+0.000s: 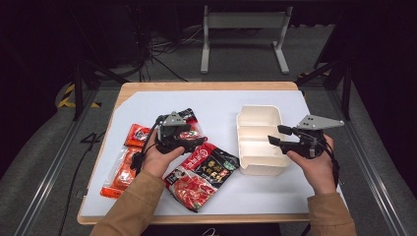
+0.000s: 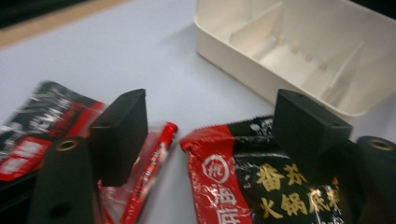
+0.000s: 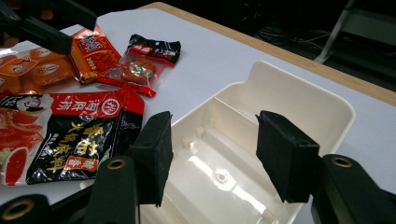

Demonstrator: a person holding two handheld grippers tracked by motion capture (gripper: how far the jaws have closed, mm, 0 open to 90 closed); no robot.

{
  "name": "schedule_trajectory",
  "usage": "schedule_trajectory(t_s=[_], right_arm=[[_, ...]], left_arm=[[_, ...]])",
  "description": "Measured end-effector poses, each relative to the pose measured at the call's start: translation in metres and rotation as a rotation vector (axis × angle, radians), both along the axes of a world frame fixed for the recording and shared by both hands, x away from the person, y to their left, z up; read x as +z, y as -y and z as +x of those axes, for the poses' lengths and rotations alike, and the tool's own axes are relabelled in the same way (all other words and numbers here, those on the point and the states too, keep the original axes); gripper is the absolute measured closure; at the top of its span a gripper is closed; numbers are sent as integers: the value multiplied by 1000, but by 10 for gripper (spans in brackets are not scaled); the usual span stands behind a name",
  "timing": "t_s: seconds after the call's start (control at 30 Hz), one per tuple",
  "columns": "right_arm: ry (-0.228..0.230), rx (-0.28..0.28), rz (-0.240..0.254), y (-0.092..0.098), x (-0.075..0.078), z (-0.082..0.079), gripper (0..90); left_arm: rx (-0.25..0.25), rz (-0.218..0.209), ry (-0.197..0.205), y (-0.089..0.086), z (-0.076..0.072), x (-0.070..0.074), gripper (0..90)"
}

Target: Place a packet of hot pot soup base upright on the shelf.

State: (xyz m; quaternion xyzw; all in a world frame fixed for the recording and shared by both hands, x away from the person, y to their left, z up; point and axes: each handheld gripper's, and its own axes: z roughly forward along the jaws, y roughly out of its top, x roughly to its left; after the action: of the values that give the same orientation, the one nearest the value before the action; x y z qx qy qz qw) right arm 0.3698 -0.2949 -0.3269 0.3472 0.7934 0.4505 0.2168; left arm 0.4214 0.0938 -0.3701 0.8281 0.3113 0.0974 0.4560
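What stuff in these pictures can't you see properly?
- High view: the small clear packet lies mostly under the left hand-held gripper, so its contents stay hidden there.
- Left gripper view: the big hotpot packet is cut off by the bottom edge, and a black jaw covers its corner.
- Left gripper view: the print on the far-left packet is too blurred to read.
- Right gripper view: the white box has its near end hidden behind the jaws.

Four sauce packets (image 1: 204, 172) lie beside one cream divided box (image 1: 259, 140) on one table (image 1: 147, 87).
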Motion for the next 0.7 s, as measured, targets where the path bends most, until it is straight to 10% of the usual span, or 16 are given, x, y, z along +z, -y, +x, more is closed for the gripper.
schedule_trajectory(t_s=[0.7], right_arm=[[-11, 25, -18, -9, -5, 3, 436]], left_arm=[[3, 125, -154, 18, 16, -45, 382]])
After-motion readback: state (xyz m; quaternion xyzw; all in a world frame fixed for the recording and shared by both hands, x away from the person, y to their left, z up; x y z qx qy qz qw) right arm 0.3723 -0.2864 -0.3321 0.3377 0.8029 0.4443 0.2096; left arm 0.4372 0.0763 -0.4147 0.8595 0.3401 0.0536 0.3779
